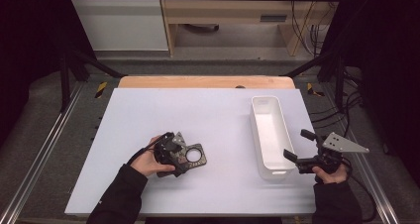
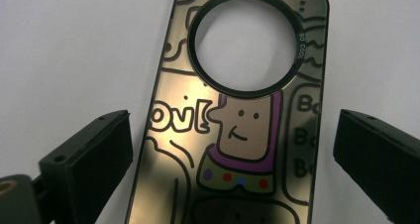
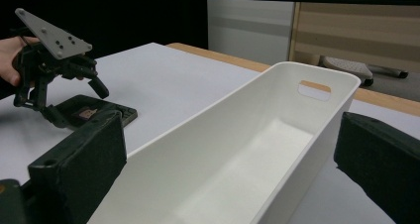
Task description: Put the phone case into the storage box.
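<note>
In the high view the left gripper [image 1: 184,154] sat at the lower left of the frame, directly over a dark phone case [image 1: 194,156] lying flat on the white table [image 1: 208,115]. Its own view showed the jaws spread wide, one on either side of the case [image 2: 233,130] (a cartoon figure printed on it, a round camera opening near the top), gripping nothing. The right gripper [image 1: 300,147] hung at the lower right, jaws wide apart and empty, just beside the near end of the white bin [image 1: 270,135].
</note>
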